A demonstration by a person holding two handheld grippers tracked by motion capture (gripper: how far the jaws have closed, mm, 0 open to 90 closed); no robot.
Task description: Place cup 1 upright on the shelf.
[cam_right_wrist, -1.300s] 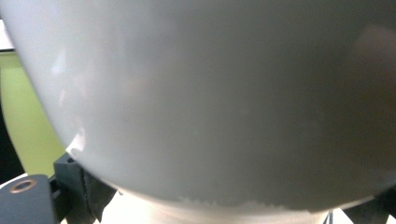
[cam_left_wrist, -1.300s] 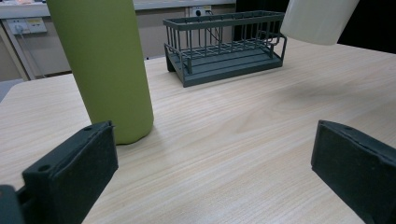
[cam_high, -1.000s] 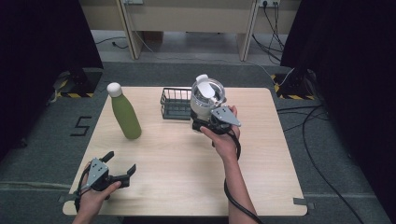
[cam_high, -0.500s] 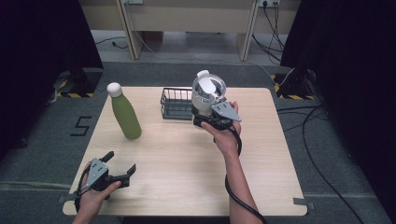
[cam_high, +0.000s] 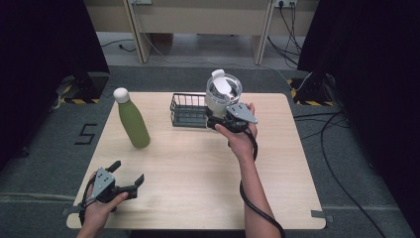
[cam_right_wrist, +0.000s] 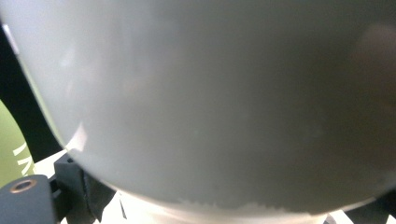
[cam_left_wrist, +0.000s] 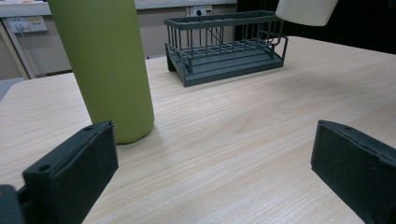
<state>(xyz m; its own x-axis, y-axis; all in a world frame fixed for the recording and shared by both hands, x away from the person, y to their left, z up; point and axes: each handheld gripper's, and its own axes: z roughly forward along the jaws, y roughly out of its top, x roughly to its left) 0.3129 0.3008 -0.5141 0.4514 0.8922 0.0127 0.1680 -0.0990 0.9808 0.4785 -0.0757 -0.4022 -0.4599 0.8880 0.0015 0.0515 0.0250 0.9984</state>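
Tumbler [cam_high: 221, 96] — a pale cup with a clear lid and a white flip tab — is up off the counter [cam_high: 198, 163], held in the right gripper [cam_high: 218, 119] just beside the right end of the dark wire basket [cam_high: 188, 110], at the far side of the counter. The jaws appear clamped on its lower part, though in the high view the grey plate and the hand cover the contact itself, and in the right gripper view the cup's pale wall sits so close that the pads cannot be made out. Judging from this, the pick-up looks done and the setting down is left — most likely into the basket, whose floor is bare in the left gripper view. Whether the cup's base is already over the basket rim or just outside it cannot be told. The left gripper [cam_high: 124, 182] rests low at the near left corner, jaws wide with nothing between them, looking past the green bottle [cam_high: 132, 119], which stands upright and well apart from the basket. The bottle's white cap is cut off in the left gripper view, as is most of the cup.
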